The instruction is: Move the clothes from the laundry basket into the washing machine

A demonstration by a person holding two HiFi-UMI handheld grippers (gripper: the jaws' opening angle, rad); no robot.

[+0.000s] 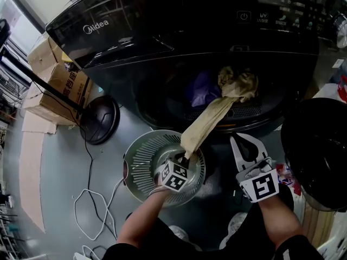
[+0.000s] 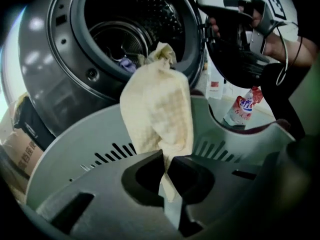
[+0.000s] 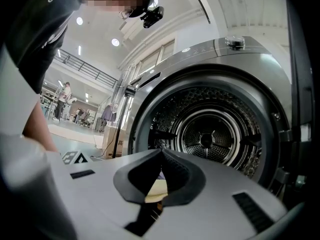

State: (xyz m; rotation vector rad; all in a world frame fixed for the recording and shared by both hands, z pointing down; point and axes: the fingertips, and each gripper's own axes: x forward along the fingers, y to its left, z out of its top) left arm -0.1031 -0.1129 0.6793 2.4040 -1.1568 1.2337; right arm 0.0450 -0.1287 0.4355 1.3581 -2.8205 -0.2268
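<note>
A: Head view, note one: the left gripper [image 1: 184, 159] is hanging over the round white slotted plastic laundry basket [image 1: 138, 164] and pinching the lower end of a long cream waffle-weave cloth [image 1: 209, 124].

B: Left gripper view is agreeing. Both jaws are pressing together on the cloth's edge, with a strip of fabric poking out below the tips.

A: Where is the other end lying?

B: It is sitting bunched on the lip of the dark front-loading washing machine [image 1: 162, 26], so the cloth is stretching from the drum opening down to the jaws. A purple garment [image 1: 203, 88] is lying deeper inside the drum.

A: Note two: the right gripper [image 1: 233, 138] is pointing at the opening, just beside the black round open door [image 1: 317, 150].

B: Right gripper view is showing its jaws meeting at the tips and gripping nothing. Only the steel drum is showing beyond them.

A: Surroundings: brown cardboard boxes [image 1: 65, 83] are standing left of the machine, and a white cable [image 1: 92, 210] is trailing across the floor.
</note>
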